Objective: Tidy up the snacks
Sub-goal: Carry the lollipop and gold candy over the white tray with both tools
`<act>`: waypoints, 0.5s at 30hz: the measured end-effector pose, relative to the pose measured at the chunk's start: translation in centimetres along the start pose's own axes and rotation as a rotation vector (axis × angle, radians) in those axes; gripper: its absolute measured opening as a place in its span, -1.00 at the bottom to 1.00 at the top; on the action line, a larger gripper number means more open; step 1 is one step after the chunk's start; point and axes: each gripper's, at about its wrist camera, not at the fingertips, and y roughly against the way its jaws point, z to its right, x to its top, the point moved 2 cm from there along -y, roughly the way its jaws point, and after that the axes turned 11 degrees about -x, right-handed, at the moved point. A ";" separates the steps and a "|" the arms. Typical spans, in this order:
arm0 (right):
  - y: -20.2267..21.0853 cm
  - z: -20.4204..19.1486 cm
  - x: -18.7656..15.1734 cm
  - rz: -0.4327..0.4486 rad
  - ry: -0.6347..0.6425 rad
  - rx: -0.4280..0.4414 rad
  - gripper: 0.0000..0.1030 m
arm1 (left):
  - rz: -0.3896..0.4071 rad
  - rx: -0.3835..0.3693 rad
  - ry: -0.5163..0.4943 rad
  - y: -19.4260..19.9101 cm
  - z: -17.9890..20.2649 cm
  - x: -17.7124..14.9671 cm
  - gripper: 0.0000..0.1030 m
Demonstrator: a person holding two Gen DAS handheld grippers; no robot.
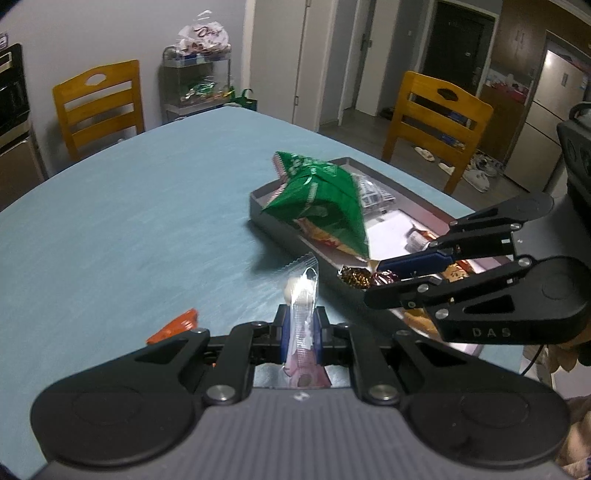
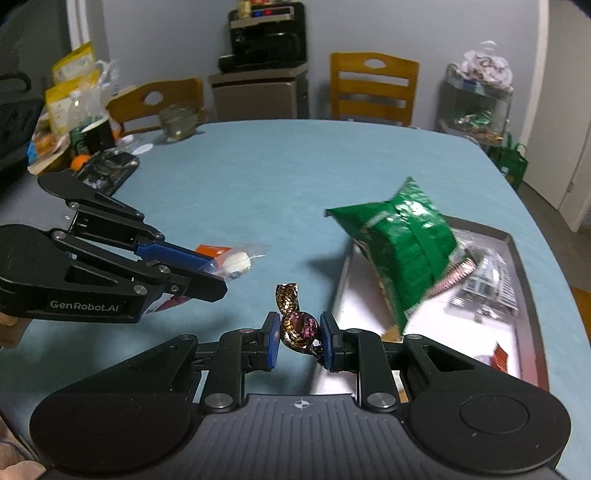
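Snacks half sorted: green bag (image 2: 399, 254) and others fill the tray (image 2: 524, 266); left gripper (image 1: 300, 328) pinches a clear packet (image 1: 303, 295), right gripper (image 2: 300, 338) a foil candy (image 2: 297, 326); orange packet (image 1: 173, 325) remains lower left on the tabletop (image 1: 129, 221).

Two wooden chairs (image 1: 99, 103) (image 1: 436, 122) seen pushed up to far edge of blue-covered counter (image 1: 129, 221). Metal rack (image 1: 197, 85) parked against wall between them, crinkly bag (image 1: 201, 35) dumped on top. Slippers (image 1: 476, 173) scattered on floor past right chair. Black appliance (image 2: 267, 35) stacked on cabinet. Glass bowl (image 2: 179, 123), yellow packs (image 2: 70, 85) and other clutter piled at counter's left corner.
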 end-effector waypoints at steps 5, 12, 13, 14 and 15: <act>0.6 1.4 -0.5 0.000 -0.039 -0.035 -0.52 | -0.004 -0.030 -0.030 -0.9 1.0 0.8 -0.85; 1.4 3.4 -1.3 -0.001 -0.088 -0.082 -0.52 | -0.013 -0.071 -0.073 -2.3 2.4 1.9 -0.85; 1.5 3.7 -1.4 -0.001 -0.095 -0.088 -0.52 | -0.014 -0.076 -0.078 -2.5 2.6 2.0 -0.85; 1.6 3.9 -1.5 -0.002 -0.101 -0.094 -0.52 | -0.017 -0.082 -0.083 -2.7 2.8 2.1 -0.85; 1.7 4.2 -1.6 -0.003 -0.109 -0.101 -0.52 | -0.019 -0.086 -0.088 -2.9 3.0 2.2 -0.85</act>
